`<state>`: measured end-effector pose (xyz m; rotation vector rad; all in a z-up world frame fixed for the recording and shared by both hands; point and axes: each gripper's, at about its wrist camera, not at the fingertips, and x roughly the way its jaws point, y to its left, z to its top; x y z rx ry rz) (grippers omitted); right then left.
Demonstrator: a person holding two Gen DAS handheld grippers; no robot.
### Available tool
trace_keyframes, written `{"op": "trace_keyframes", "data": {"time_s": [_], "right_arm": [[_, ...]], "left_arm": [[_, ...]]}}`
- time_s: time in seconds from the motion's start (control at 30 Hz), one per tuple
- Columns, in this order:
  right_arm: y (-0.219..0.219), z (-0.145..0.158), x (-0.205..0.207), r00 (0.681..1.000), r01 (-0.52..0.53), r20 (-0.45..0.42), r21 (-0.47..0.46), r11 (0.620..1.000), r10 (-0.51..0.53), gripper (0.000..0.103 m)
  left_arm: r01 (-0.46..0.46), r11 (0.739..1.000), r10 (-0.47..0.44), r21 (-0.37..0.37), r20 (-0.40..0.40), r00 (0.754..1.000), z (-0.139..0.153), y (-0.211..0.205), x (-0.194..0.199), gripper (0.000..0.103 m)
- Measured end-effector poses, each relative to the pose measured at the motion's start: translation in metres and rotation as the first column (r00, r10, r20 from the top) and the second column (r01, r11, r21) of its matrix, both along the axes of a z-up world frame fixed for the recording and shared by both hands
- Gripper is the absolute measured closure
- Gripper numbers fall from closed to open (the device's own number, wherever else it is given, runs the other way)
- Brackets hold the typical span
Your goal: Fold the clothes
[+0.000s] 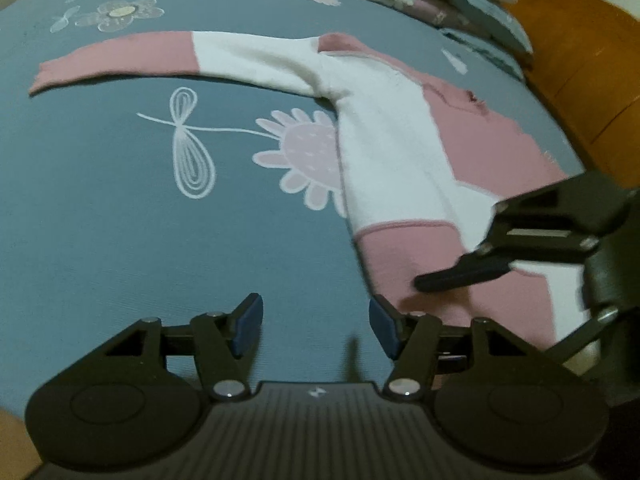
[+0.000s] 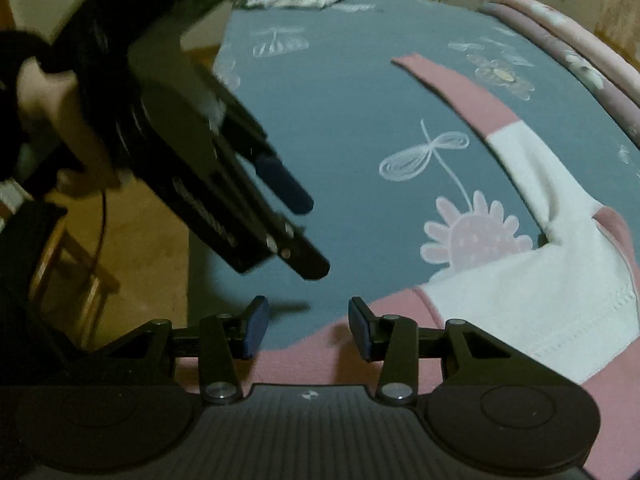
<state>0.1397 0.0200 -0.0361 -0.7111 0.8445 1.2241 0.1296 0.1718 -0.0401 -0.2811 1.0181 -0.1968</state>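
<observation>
Left wrist view: the left tool hangs parted and empty just beside the hem of the pink-and-white sweater, which lies flat on the bed, one sleeve outstretched. A grab here could catch the sheet too.

Right wrist view: the right tool, parted and empty, hovers over the sweater's pink hem.

- Dim, cool indoor light; no glare noted.
- Strong fisheye bending, dark vignette at corners.
- Motion blur on the right gripper and the left gripper.
- Soft shadow cast on the bedsheet below fingers.
</observation>
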Motion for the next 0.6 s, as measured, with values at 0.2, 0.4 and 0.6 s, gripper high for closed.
{"op": "trace_keyframes", "data": {"time_s": [0.2,0.4,0.6], "right_arm": [[-0.026,-0.018,0.009,1.000,0.027,0.014,-0.074,0.997,-0.026,0.054],[-0.061,-0.024,0.016,0.998,0.068,0.011,-0.063,0.996,-0.068,0.054],[-0.092,-0.022,0.022,0.991,0.133,-0.017,-0.014,0.991,-0.134,0.051]], "left_arm": [[0.024,0.998,-0.024,-0.050,0.002,1.000,-0.005,-0.013,0.001,0.044],[0.089,0.990,-0.091,-0.106,-0.009,0.996,-0.013,-0.034,0.002,0.044],[0.151,0.974,-0.159,-0.167,-0.038,0.986,-0.032,-0.063,0.000,0.044]]}}
